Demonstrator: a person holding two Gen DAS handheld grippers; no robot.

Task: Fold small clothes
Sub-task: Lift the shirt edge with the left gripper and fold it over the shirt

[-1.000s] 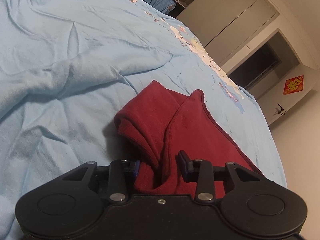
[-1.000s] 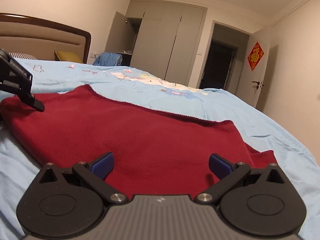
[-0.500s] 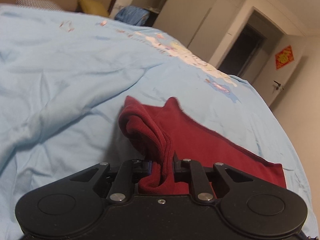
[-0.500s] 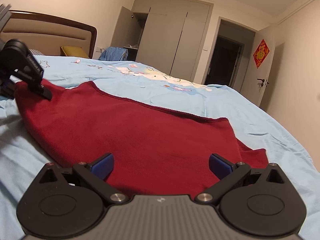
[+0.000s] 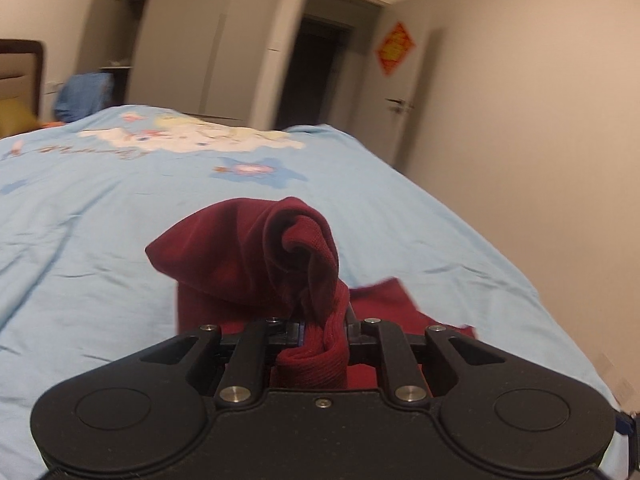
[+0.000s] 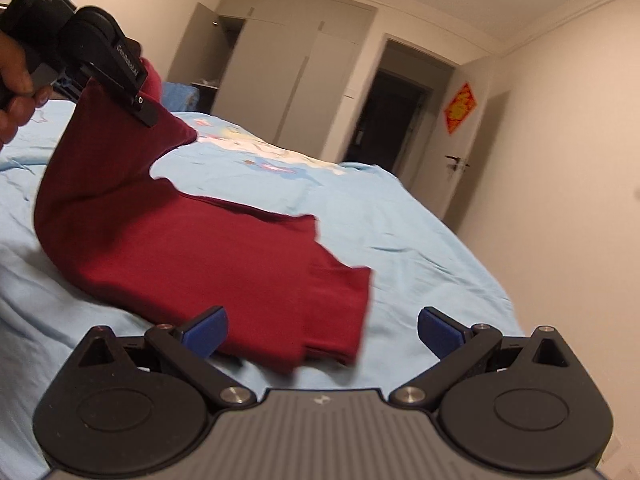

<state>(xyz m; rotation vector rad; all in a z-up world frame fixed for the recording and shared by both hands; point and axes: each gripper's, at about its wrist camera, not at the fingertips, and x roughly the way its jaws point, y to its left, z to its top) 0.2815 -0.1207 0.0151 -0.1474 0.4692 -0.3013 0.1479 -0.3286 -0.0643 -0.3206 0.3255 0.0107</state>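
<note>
Light-blue bedsheet (image 5: 100, 240) with cartoon print; beyond the sheet, grey wardrobe (image 5: 208, 48) and dark doorway (image 5: 316, 76). Right of the doorway, red door ornament (image 5: 396, 48).

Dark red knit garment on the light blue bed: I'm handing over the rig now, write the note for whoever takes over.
Left gripper: shut on a bunched edge of the dark red knit garment, lifted off the light blue bedsheet.
Right gripper: open, empty, low at the garment's near end.
Garment: far end raised, the rest lying on the sheet.
Done: one edge picked up.
Left: carry that edge over, lay it flat, finish the fold.
</note>
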